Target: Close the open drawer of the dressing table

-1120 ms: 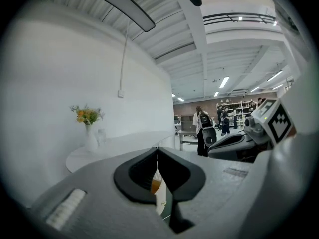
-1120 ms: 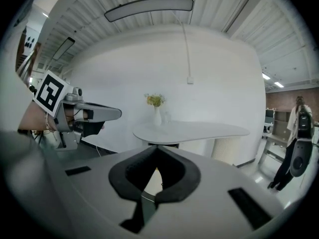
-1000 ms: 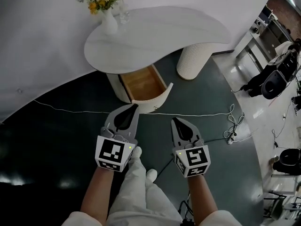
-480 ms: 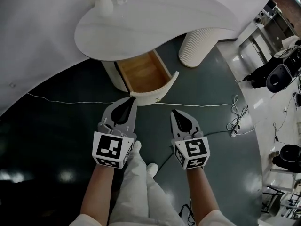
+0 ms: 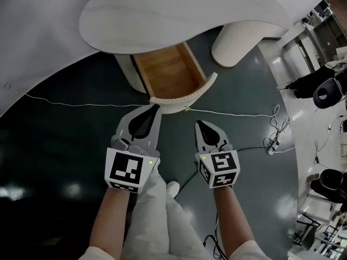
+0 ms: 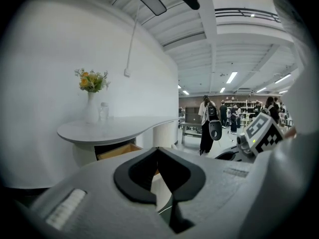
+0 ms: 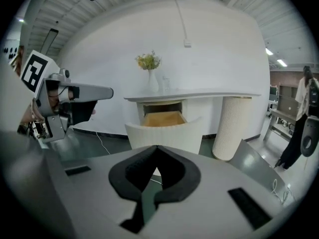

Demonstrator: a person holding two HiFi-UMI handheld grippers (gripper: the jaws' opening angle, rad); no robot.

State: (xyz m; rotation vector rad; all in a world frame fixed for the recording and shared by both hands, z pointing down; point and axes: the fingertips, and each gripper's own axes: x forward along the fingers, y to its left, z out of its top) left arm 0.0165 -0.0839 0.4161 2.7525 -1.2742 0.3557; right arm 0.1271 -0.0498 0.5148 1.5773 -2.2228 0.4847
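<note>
Under kidney-shaped white tabletop: wood-lined drawer open, curved front.

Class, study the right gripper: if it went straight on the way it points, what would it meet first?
Probably the curved white front of the open drawer, which sits dead ahead of the right gripper and its shut jaws. How far off it is cannot be judged well.

Legible text, brands, numbers, signs: none. Sole markings: black-and-white square coded patterns on left cube of left gripper and right cube of right gripper; not readable as letters or digits.
</note>
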